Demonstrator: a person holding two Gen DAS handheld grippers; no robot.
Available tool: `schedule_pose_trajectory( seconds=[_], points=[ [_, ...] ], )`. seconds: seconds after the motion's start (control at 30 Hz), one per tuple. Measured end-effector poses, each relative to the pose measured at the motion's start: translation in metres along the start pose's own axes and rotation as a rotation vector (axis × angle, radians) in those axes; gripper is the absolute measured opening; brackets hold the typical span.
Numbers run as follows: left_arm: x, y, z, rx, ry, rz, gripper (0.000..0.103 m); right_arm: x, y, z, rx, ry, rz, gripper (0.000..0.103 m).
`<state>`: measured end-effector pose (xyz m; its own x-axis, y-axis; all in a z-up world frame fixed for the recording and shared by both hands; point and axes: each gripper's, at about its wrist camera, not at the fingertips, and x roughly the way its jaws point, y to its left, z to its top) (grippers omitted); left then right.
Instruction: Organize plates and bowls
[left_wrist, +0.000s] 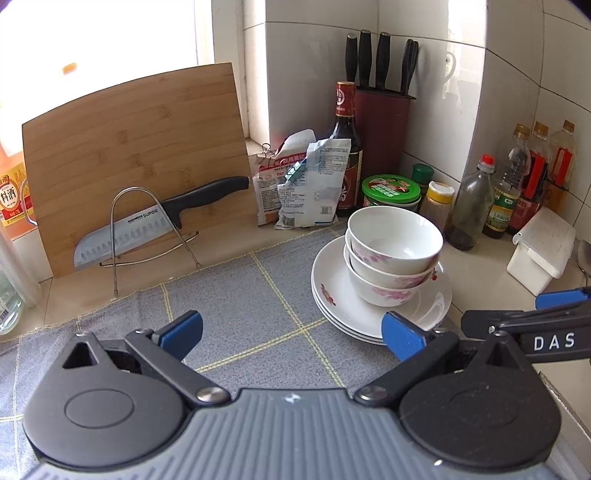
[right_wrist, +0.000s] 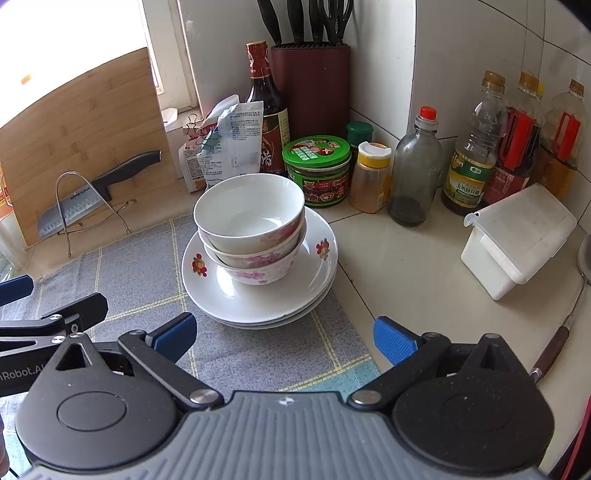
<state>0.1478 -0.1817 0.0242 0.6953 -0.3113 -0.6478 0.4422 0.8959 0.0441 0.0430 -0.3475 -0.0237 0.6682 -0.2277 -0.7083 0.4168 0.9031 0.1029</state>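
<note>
Three nested white bowls with pink flowers (left_wrist: 393, 254) (right_wrist: 251, 229) stand on a stack of white plates (left_wrist: 332, 295) (right_wrist: 258, 302) at the edge of a grey checked mat (left_wrist: 240, 295) (right_wrist: 129, 273). My left gripper (left_wrist: 291, 332) is open and empty, low over the mat, left of and in front of the stack. My right gripper (right_wrist: 284, 338) is open and empty, just in front of the stack. It also shows at the right edge of the left wrist view (left_wrist: 546, 325).
A bamboo cutting board (left_wrist: 140, 155) leans at the back left with a knife (left_wrist: 147, 229) on a wire stand. Packets (left_wrist: 303, 181), a sauce bottle (left_wrist: 347, 147), a knife block (left_wrist: 382, 140), jars and oil bottles (right_wrist: 472, 155) line the wall. A white lidded box (right_wrist: 517, 236) and a ladle handle (right_wrist: 554, 347) lie right.
</note>
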Motion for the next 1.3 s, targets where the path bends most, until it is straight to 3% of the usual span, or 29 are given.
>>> schedule_pose_trajectory(
  seconds=[1.3],
  points=[
    [0.0035, -0.0026, 0.0044, -0.015, 0.005, -0.010, 0.102, 0.0019, 0.0000, 0.0047, -0.012, -0.002, -0.020, 0.103]
  ],
)
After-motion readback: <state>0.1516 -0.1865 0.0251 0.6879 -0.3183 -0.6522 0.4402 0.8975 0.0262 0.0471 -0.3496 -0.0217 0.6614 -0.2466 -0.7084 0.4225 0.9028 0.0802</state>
